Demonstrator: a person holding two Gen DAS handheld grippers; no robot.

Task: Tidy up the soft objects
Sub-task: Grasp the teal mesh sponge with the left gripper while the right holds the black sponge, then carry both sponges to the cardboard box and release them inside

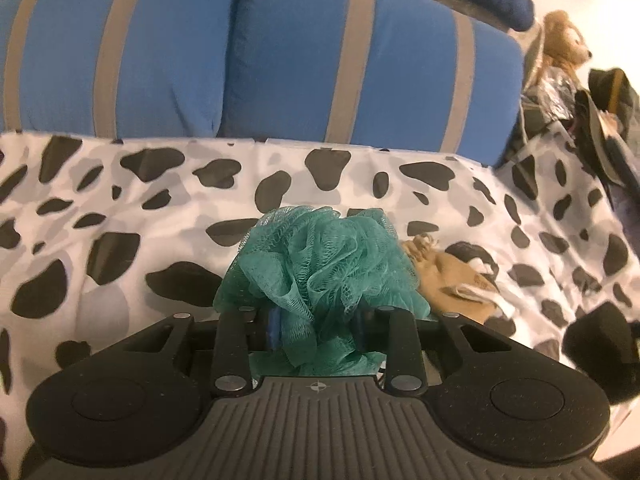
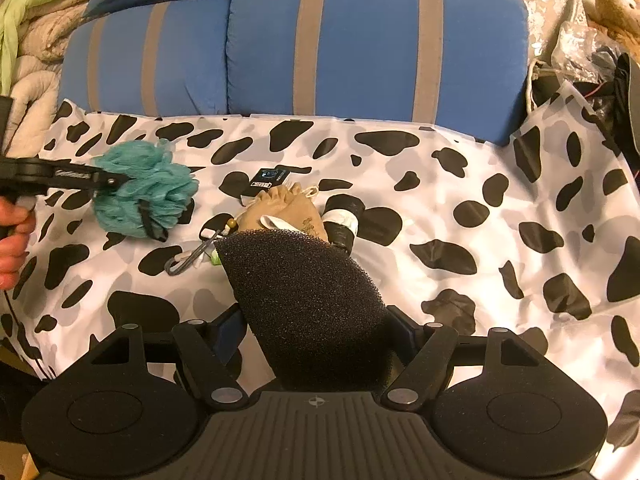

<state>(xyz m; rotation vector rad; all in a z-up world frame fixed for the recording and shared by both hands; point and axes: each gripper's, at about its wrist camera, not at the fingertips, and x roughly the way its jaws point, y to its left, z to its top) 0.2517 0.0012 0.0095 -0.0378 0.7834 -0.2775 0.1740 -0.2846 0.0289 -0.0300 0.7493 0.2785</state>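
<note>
My left claw (image 1: pixel 316 326) squeezes the green mesh puff (image 1: pixel 320 264) above the spotted sheet (image 1: pixel 120 208) — my right claw (image 2: pixel 316 330) holds the black foam sponge (image 2: pixel 308 300).

Mesh pouf (image 1: pixel 320 272) teal-green. Foam sponge (image 2: pixel 304 304) black w/ coarse pores. Sheet (image 2: pixel 440 208) white w/ black & grey blotches (cow print). Cushions (image 2: pixel 360 40) blue w/ grey-tan stripes. Pouch (image 2: pixel 280 212) tan. Plush (image 1: pixel 560 44) golden-brown. Blanket (image 2: pixel 36 40) beige w/ lime-green trim.
</note>
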